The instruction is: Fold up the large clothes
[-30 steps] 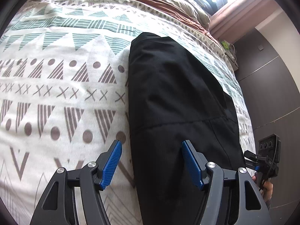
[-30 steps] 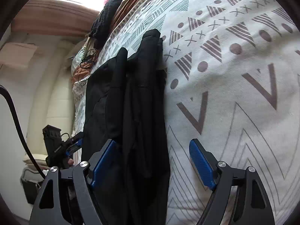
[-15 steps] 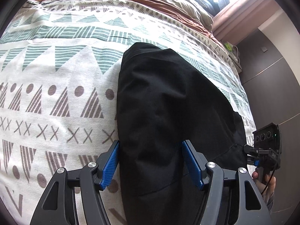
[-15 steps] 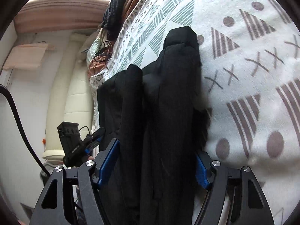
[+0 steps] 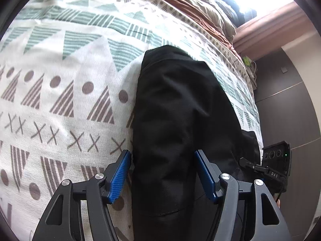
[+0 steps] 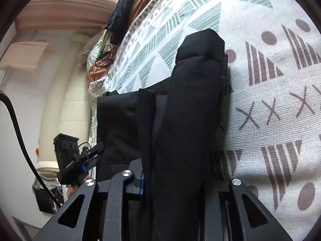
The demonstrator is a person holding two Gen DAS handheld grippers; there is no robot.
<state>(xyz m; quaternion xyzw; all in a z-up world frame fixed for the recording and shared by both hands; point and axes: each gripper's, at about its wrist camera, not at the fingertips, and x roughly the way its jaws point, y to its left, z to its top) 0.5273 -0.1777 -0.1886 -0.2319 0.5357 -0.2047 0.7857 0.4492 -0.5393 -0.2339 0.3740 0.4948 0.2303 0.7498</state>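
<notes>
Now right hand-held gripper (image 6: 178,182) has just been closing, clamped on black garment (image 6: 192,110); left hand-held gripper (image 5: 162,172), narrowing, straddles it unpinched. Fold-lift likely next on bed (image 5: 60,104).

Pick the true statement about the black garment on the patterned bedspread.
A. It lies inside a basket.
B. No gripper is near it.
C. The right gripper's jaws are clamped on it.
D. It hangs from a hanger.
C: in the right wrist view the right gripper has just closed onto a bunched fold of the black garment.
</notes>
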